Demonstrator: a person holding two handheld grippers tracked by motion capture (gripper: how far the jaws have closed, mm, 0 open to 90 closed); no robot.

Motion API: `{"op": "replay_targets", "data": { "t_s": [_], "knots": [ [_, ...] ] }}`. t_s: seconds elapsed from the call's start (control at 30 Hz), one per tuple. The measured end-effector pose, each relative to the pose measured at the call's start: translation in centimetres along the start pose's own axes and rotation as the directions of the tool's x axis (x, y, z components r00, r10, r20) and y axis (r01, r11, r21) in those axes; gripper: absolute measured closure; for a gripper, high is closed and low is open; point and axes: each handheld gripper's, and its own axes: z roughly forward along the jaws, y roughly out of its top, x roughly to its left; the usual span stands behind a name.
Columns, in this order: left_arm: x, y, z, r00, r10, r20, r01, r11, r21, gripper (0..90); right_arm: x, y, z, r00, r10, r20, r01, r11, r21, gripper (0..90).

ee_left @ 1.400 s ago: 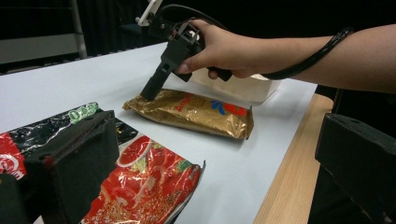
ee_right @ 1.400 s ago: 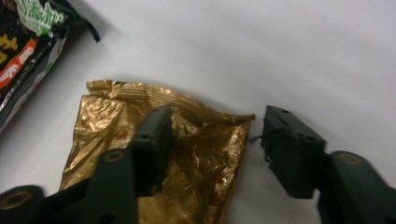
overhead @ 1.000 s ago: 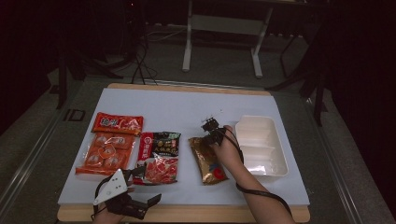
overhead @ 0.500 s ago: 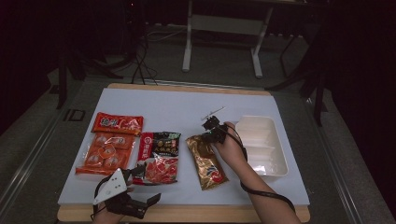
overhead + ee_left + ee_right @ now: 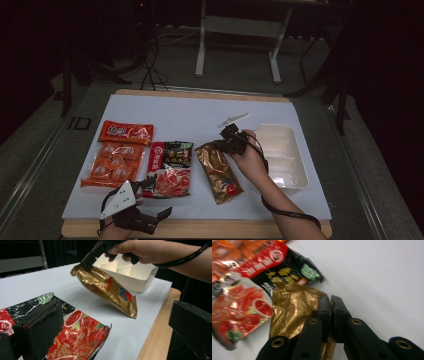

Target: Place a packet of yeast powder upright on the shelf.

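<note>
On white-covered table (image 5: 185, 112), snack packets, dark room behind

My desk (image 5: 150, 231) has a wooden edge under a white sheet (image 5: 190, 112). Grey floor (image 5: 240, 65) surrounds it; beyond stand a white metal frame (image 5: 237, 25) and dark, unlit surroundings.

A dark lab: papered table (image 5: 200, 115), floor cables (image 5: 150, 65), metal stand (image 5: 237, 25).

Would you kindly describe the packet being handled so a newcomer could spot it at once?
Start at the white compartment tray on the table's right side. Just left of it, the right gripper pinches the top edge of the gold foil packet. It alone is plain gold; its neighbours are red, orange and black.
</note>
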Motion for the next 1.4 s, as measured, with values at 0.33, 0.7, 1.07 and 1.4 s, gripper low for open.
{"op": "replay_targets", "data": {
  "t_s": [0.33, 0.7, 1.07, 1.4],
  "knots": [
    [0.0, 0.0, 0.1, 1.0000, -0.002, -0.001, 0.002, 1.0000, 0.000, 0.1, 1.2, 0.0, -2.0, 0.9976, -0.024, -0.065, 0.019, 0.998, -0.067, 87.2],
    [0.0, -0.1, 0.1, 1.0000, -0.003, -0.002, 0.003, 1.0000, 0.005, 0.1, 1.4, 1.0, -4.4, 0.9958, -0.036, -0.084, 0.024, 0.990, -0.140, 87.2],
    [0.1, -0.1, 0.1, 1.0000, -0.006, -0.003, 0.006, 1.0000, 0.006, 0.1, 0.9, 3.2, -7.2, 0.9982, -0.048, -0.036, 0.039, 0.974, -0.222, 87.2],
    [0.2, -0.1, 0.1, 1.0000, -0.007, -0.003, 0.007, 1.0000, 0.005, 0.1, -1.1, 5.0, -11.2, 0.9998, -0.022, -0.001, 0.020, 0.946, -0.325, 87.3]
  ]
}}
